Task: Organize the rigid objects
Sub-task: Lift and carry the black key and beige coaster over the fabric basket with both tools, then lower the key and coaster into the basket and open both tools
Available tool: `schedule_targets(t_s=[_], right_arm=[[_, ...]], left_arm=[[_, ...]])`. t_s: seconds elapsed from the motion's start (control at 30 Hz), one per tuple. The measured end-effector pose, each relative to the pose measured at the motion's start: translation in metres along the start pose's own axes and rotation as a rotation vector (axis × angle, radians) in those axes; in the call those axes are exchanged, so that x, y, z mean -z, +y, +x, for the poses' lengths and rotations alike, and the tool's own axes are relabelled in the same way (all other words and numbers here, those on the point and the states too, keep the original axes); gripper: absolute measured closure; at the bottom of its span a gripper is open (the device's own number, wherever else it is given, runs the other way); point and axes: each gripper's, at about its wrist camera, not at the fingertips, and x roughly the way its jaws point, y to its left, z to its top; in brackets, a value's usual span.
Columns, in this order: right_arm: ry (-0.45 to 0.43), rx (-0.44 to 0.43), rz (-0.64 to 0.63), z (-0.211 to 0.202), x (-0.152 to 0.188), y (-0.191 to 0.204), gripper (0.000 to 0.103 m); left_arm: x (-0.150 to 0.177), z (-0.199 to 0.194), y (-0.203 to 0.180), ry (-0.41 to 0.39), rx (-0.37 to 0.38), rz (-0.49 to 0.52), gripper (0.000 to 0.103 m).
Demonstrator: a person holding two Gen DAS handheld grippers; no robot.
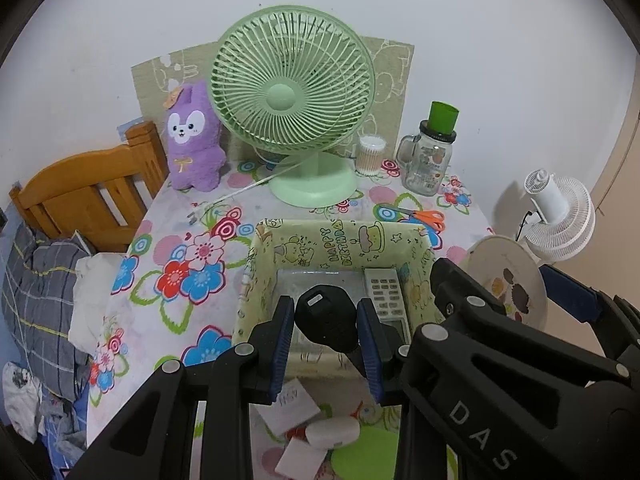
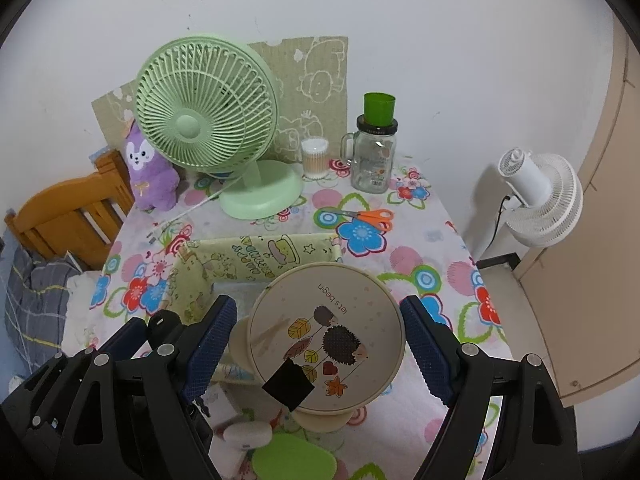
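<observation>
Blue-padded jaws of the left gripper (image 1: 326, 322) are clamped tight on a black car key (image 1: 326, 316), one pad against each side, and the key hangs over the open top of the yellow-green storage box (image 1: 340, 236) with its cartoon print. Inside that box, at its right side just beyond the key, a grey remote control (image 1: 386, 294) leans against the right wall.

To the right, the right gripper (image 2: 320, 344) stands wide, its dark blue pads set on either side of a round cream tin (image 2: 326, 340) with a hedgehog drawn on the lid. The left pad lies close against the tin's edge and the right pad meets its rim, so the tin appears held between them; it sits above the near right corner of the box. A small black square (image 2: 289, 389) is stuck on the near part of the lid.

Nearer than both tools, on the flowered tablecloth (image 1: 192, 264), lie a white oval case (image 1: 332, 432), some white paper slips (image 1: 288, 404) and a lime-green oval lid (image 2: 294, 460).

Farther off, orange-handled scissors (image 2: 370, 218) lie beyond the box on the right. At the far edge stand a green desk fan (image 1: 292, 92), a purple plush toy (image 1: 192, 140) to its left, a tub of cotton swabs (image 1: 371, 154) and a glass mug jar (image 1: 428, 164) with a green cup on top. Right of the table stands a white fan (image 2: 538, 196)
</observation>
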Motion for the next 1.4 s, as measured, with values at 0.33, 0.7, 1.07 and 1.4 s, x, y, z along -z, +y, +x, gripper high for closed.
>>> schedule_targets(t_s=[0.33, 0.7, 1.07, 1.4], right_arm=[[0.038, -0.015, -0.015, 0.046, -0.010, 0.006, 0.018], [0.060, -0.035, -0.028, 0.087, -0.013, 0.015, 0.018], [0.089, -0.043, -0.033, 0.118, -0.009, 0.020, 0.018], [0.088, -0.087, -0.067, 0.133, -0.007, 0.032, 0.018]], left_arm=[[-0.009, 0.041, 0.005, 0.037, 0.003, 0.000, 0.071], [-0.011, 0.081, 0.014, 0.107, 0.003, -0.002, 0.071], [-0.008, 0.111, 0.021, 0.154, -0.015, -0.004, 0.070], [-0.005, 0.116, 0.026, 0.171, 0.011, 0.021, 0.046]])
